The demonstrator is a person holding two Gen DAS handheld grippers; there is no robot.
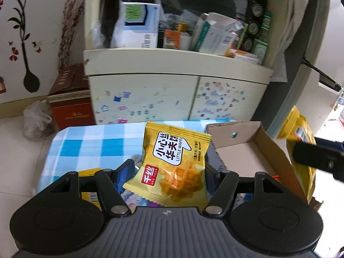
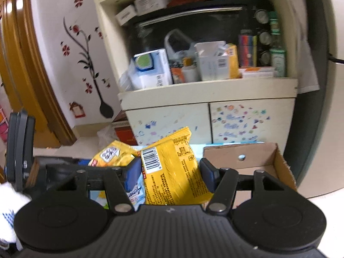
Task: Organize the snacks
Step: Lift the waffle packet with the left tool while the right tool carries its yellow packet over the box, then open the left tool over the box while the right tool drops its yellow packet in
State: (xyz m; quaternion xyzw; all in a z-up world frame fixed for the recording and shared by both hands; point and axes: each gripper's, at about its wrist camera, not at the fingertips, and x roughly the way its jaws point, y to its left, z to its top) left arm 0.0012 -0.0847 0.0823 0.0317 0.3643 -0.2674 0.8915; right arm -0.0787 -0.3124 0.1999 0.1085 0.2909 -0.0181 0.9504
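Left wrist view shows the left gripper [image 1: 169, 169] jaws clamping a waffle packet [image 1: 174, 167] face-up, cardboard box [image 1: 247, 157] at 2 o'clock, whereas the right gripper [image 2: 172, 172] jaws pinch a second packet [image 2: 172, 172] barcode-up.

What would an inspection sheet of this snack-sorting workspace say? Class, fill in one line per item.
Surface: table under a blue-and-white checked cloth.
Job's things: cardboard box, open and showing nothing inside; two yellow waffle packets, both held; another yellow packet lying on the cloth.
Clutter: nothing seen on the table beyond the snacks.
Grippers: left gripper shut on front-up packet; right gripper shut on barcode-side packet.
Cables: a dark cable at the right.
Surroundings: cream cabinet with a crowded shelf, red carton on the floor, flower wall decal.
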